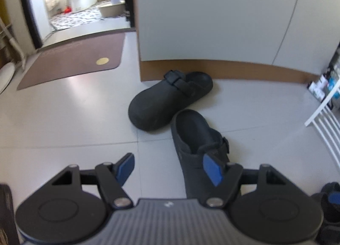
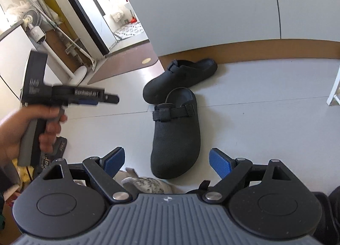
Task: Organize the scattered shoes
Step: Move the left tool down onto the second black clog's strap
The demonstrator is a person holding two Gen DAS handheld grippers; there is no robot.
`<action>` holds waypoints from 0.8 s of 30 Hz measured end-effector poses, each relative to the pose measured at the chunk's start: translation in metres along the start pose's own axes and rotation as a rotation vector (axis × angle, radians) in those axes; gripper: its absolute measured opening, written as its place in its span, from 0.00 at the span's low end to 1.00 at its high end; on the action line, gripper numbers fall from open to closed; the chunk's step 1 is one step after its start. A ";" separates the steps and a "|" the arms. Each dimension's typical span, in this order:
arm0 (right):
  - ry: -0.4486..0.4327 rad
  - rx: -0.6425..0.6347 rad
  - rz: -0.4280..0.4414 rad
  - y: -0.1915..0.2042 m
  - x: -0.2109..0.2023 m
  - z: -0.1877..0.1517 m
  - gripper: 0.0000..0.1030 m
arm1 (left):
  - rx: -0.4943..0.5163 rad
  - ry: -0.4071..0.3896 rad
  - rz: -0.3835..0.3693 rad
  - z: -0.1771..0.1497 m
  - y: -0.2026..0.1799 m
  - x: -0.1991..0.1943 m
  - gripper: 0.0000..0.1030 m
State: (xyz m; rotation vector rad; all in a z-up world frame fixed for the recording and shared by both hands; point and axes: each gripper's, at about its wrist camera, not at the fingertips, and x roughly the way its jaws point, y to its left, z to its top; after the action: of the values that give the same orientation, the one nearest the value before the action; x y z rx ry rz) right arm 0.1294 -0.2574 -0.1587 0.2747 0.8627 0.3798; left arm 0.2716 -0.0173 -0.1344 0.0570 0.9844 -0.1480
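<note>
Two black clogs lie on the pale floor by a white cabinet. The far clog (image 1: 170, 100) (image 2: 180, 79) points its toe left. The near clog (image 1: 197, 145) (image 2: 176, 138) lies crosswise in front of it, strap up. My left gripper (image 1: 169, 168) is open and holds nothing; its right fingertip (image 1: 212, 169) overlaps the near clog's side in view. My right gripper (image 2: 167, 161) is open too, with the near clog's toe showing between its fingers and nothing gripped. A hand holds the left gripper (image 2: 106, 98) at the left of the right wrist view.
A grey-white sneaker (image 2: 148, 183) lies just under the right gripper. A brown mat (image 1: 72, 62) lies before a bathroom doorway. The white cabinet (image 1: 212, 11) stands behind the clogs. A white rack (image 1: 325, 121) is on the right, and a fan stand (image 2: 78, 72) on the left.
</note>
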 end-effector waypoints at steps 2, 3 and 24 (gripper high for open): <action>-0.002 0.006 -0.004 -0.002 0.003 0.002 0.87 | -0.006 0.016 -0.003 0.014 0.000 0.009 0.71; -0.004 0.009 -0.006 -0.003 0.004 0.002 0.87 | -0.014 0.020 0.000 0.019 0.002 0.012 0.71; -0.040 0.191 -0.048 -0.036 0.000 0.040 0.87 | -0.349 0.117 0.013 0.151 0.006 0.115 0.68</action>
State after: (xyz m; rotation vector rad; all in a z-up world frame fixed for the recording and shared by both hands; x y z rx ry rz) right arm 0.1679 -0.2932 -0.1481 0.4360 0.8656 0.2470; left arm 0.4600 -0.0400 -0.1470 -0.2500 1.1143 0.0412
